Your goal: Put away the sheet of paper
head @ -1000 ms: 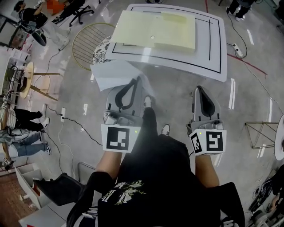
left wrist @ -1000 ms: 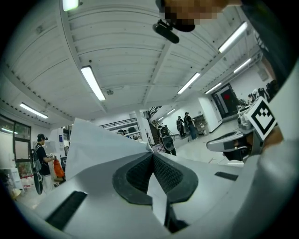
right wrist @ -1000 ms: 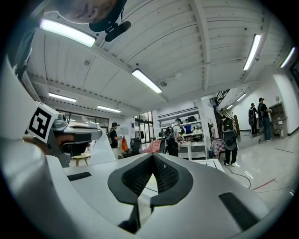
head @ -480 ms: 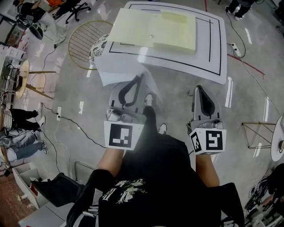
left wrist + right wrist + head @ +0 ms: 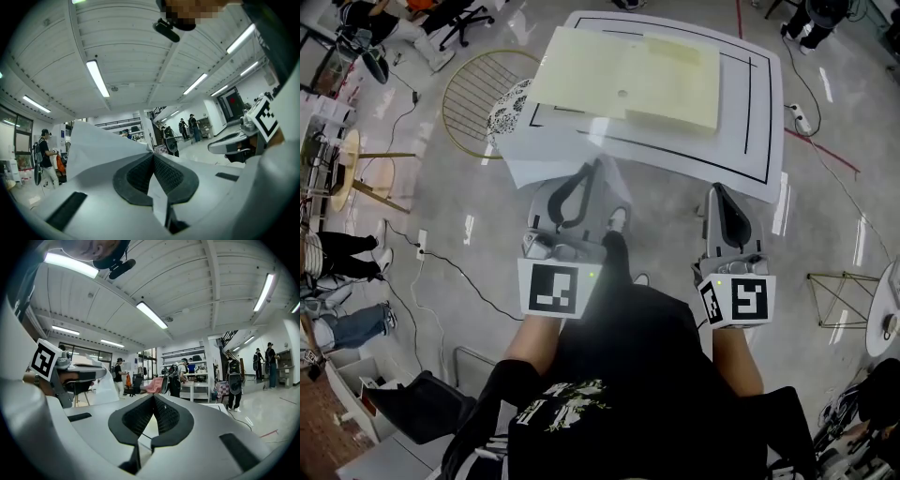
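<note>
Left gripper (image 5: 596, 171) on one paper sheet (image 5: 542, 156)

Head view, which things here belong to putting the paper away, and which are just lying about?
Part of the job:
- sheet of paper, pinched in the shut left gripper
- white table
- yellow stack on it, possibly where the paper goes

Just lying about:
- gold wire stool
- power strip on the floor
- right gripper, shut and empty
</note>
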Motion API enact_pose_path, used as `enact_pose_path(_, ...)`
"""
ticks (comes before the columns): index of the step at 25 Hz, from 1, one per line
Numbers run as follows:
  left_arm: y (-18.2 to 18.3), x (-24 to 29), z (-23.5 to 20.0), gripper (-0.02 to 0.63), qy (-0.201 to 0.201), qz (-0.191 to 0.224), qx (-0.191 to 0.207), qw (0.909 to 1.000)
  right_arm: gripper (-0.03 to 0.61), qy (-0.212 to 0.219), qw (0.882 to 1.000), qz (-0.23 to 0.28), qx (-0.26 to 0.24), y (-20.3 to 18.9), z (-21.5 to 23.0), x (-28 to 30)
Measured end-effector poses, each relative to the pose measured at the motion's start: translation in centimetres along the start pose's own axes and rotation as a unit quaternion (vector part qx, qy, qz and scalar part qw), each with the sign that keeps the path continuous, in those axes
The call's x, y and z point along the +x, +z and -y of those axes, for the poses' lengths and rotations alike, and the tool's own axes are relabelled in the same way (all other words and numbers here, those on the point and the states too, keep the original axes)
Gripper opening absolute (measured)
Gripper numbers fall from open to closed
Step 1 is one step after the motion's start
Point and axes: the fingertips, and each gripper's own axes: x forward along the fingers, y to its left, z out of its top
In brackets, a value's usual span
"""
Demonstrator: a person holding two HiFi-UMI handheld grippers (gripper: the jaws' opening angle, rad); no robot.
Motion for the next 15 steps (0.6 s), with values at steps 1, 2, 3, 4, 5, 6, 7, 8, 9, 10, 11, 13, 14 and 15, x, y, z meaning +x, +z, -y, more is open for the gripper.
enact_pose_path(1, 0.0, 0.5, -0.2, 0.000, -0.001, 0.000, -0.001, 1.0000, -0.008, -0.001, 1.000, 0.000, 0.000, 0.1, 0.3, 0.5)
enact_pose_path(2, 0.1, 1.1, -0.4, 0.000, -0.003, 0.000, -0.001, 1.0000, -0.008, -0.003, 1.000, 0.000, -0.001, 0.3, 0.5, 0.9)
enact_pose_path(3, 0.1, 1.6, -0.7, 0.000, -0.006, 0.001, 0.000, 1.0000, -0.008, -0.006, 1.000, 0.000, -0.002, 0.4, 0.8, 1.3)
enact_pose_path(4, 0.3, 2.2, -1.0, 0.000, -0.008, 0.002, 0.001, 1.0000, -0.008, -0.009, 1.000, 0.001, -0.003, 0.6, 1.0, 1.8)
enact_pose_path(5, 0.5, 2.8, -1.3, 0.000, -0.011, 0.005, 0.001, 0.9999, -0.008, -0.013, 1.000, 0.001, -0.003, 0.9, 1.3, 2.3)
enact_pose_path(6, 0.7, 3.4, -1.6, 0.000, -0.013, 0.008, 0.001, 0.9999, -0.008, -0.016, 1.000, 0.002, -0.003, 1.0, 1.6, 2.8)
enact_pose_path(7, 0.9, 3.9, -1.9, 0.000, -0.015, 0.010, 0.001, 0.9998, -0.008, -0.019, 1.000, 0.002, -0.002, 1.2, 1.9, 3.3)
enact_pose_path(8, 0.9, 4.5, -2.2, 0.000, -0.018, 0.011, 0.001, 0.9998, -0.008, -0.022, 1.000, 0.002, -0.002, 1.3, 2.2, 3.8)
enact_pose_path(9, 1.0, 5.2, -2.5, 0.000, -0.021, 0.012, 0.000, 0.9997, -0.008, -0.025, 1.000, 0.001, -0.001, 1.3, 2.4, 4.3)
enact_pose_path(10, 1.0, 5.8, -2.9, 0.000, -0.024, 0.014, -0.001, 0.9996, -0.008, -0.028, 1.000, -0.001, -0.001, 1.3, 2.6, 4.8)
enact_pose_path(11, 1.0, 6.5, -3.3, 0.000, -0.027, 0.014, -0.002, 0.9995, -0.008, -0.030, 1.000, -0.003, -0.001, 1.3, 2.8, 5.4)
enact_pose_path(13, 0.9, 7.8, -4.3, 0.000, -0.029, 0.010, 0.000, 0.9995, -0.008, -0.034, 0.999, -0.003, -0.002, 1.4, 3.2, 6.9)
enact_pose_path(14, 0.8, 8.4, -5.0, 0.000, -0.029, 0.007, 0.000, 0.9996, -0.008, -0.036, 0.999, -0.002, -0.002, 1.6, 3.4, 7.8)
enact_pose_path(15, 0.8, 9.0, -5.7, 0.000, -0.028, 0.007, -0.001, 0.9996, -0.008, -0.037, 0.999, -0.001, -0.003, 1.8, 3.5, 8.5)
